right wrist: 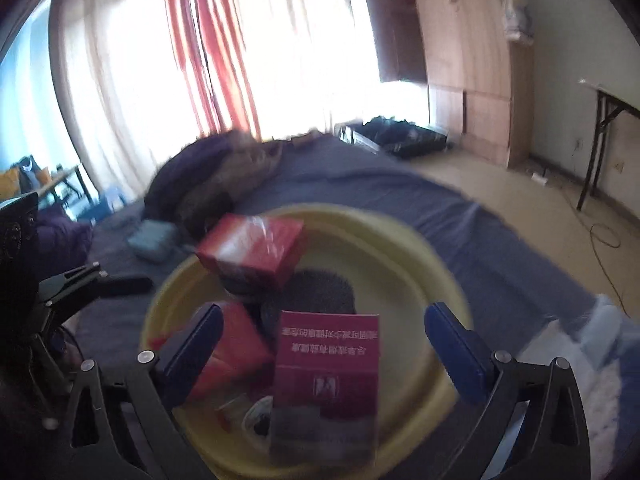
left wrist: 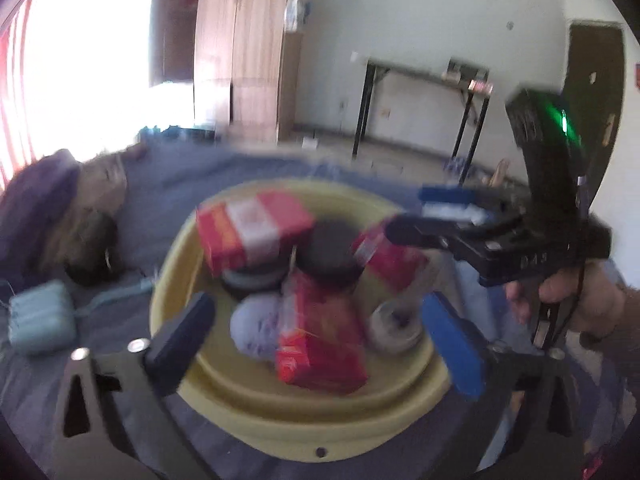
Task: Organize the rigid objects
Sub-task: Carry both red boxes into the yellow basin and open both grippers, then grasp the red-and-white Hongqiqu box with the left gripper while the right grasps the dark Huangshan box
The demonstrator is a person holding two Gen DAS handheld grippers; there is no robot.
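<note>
Red boxes (left wrist: 256,232) piled with dark round lids (left wrist: 330,254) in yellow basin (left wrist: 288,440) on blue-sheeted bed (left wrist: 120,360). Left tongs (left wrist: 316,344) spread wide, empty, over the basin; right tongs (right wrist: 320,352) likewise apart, holding nothing. Risk: loose stacking, so nudging one tilted box could topple others. Heavy blur; small items beneath the boxes unreadable.

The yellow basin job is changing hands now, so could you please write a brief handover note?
Left hand-held gripper: open, empty, over the yellow basin.
Right hand-held gripper: open, empty, over the same basin.
In the basin: several red boxes, a black disc and other small items, blurred.
Left: a teal pouch lies on the blue sheet, outside the basin; possibly next.
</note>
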